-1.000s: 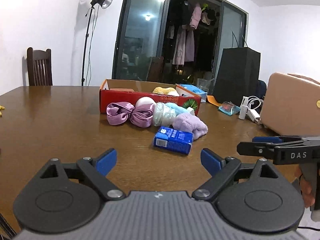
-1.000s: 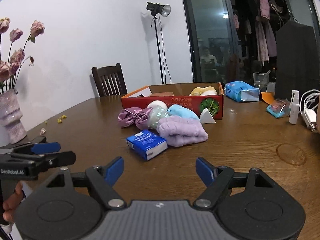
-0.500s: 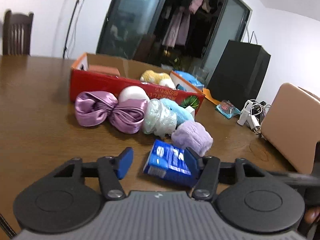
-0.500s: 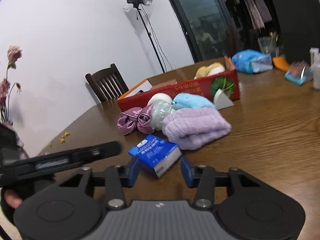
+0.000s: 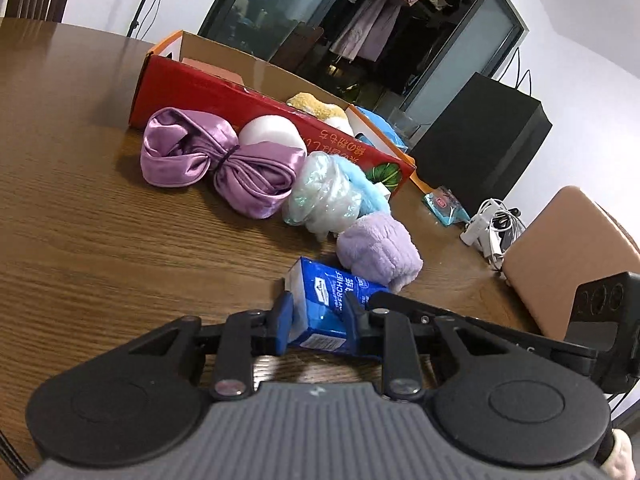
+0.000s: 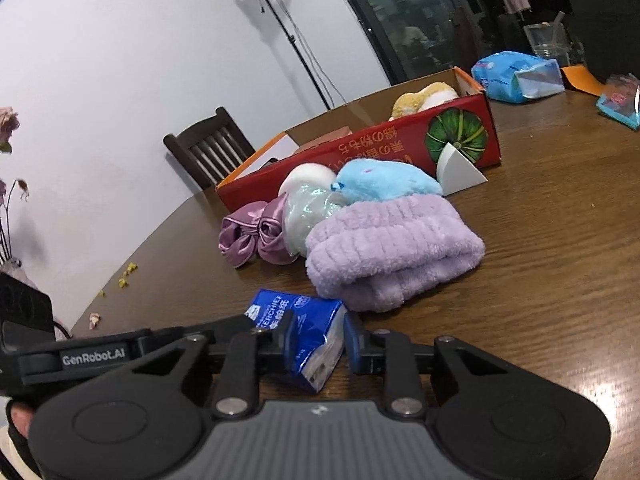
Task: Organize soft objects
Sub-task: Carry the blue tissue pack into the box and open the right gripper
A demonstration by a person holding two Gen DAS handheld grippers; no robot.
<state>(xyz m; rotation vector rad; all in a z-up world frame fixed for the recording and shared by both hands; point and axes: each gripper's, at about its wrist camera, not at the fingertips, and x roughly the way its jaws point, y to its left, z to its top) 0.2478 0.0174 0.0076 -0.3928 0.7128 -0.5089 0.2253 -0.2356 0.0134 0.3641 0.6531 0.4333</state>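
Observation:
A blue tissue pack [image 5: 332, 304] [image 6: 308, 332] lies on the brown table [image 5: 80, 240] near its front. My left gripper [image 5: 320, 316] and right gripper [image 6: 320, 340] each have the pack between their blue pads. Both pairs of jaws are closing and the pads press its sides, which crumples the wrapper. Behind it lie a folded lilac towel [image 6: 392, 248] [image 5: 380, 252], a clear plastic bundle [image 5: 324, 196], a light blue plush [image 6: 384, 180], a white ball [image 5: 272, 132] and a purple satin bow [image 5: 216, 160]. A red cardboard box [image 6: 360, 148] behind them holds a yellow plush [image 6: 424, 96].
A tan chair back [image 5: 568, 256] and white charger cables [image 5: 492, 224] are at the right. A blue wipes pack [image 6: 516, 76] and a teal packet [image 5: 446, 204] lie past the box. A dark wooden chair [image 6: 208, 148] stands at the far side.
Both grippers moved forward and down to the blue tissue pack, rolled, and narrowed from wide open until their pads pinch it from both sides.

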